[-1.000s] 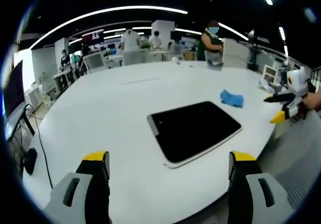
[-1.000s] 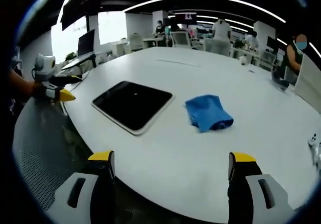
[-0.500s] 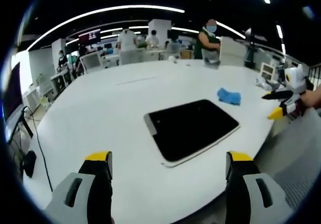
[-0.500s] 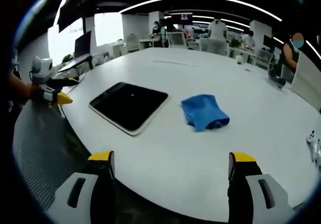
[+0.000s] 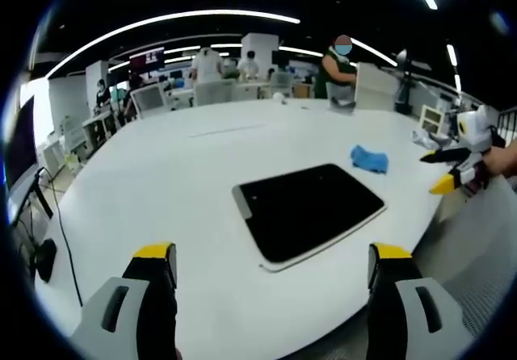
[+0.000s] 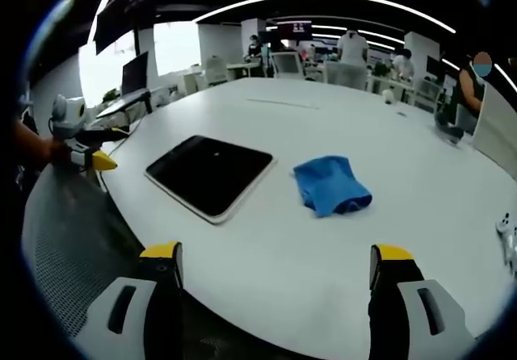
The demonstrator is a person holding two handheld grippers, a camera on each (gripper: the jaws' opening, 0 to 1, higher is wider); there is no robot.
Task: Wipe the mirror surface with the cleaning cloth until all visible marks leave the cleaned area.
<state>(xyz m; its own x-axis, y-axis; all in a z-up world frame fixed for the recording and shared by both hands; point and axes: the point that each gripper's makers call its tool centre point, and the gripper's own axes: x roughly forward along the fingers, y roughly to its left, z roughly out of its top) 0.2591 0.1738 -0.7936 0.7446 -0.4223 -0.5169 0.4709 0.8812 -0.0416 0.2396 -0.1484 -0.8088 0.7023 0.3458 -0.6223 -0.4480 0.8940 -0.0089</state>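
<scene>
A dark rectangular mirror [image 5: 309,209] with a pale rim lies flat on the big white table [image 5: 178,174]; it also appears as the mirror [image 6: 212,173] in the right gripper view. A crumpled blue cloth [image 6: 331,184] rests just right of it, seen far off as the cloth [image 5: 370,158] in the left gripper view. My left gripper [image 5: 271,267] hovers open over the table's near edge, short of the mirror. My right gripper [image 6: 275,271] is open too, in front of the cloth, nothing between its fingers. Each gripper shows at the other view's side: right gripper [image 5: 456,174], left gripper [image 6: 85,152].
Desks, monitors, chairs and several people fill the office beyond the table. A person in green [image 5: 338,69] stands at the far side. A small white object [image 6: 507,235] lies at the table's right edge. Grey floor [image 6: 69,247] runs below the rim.
Both views have drifted slightly with my hands; the mirror and cloth stay put and both grippers remain open.
</scene>
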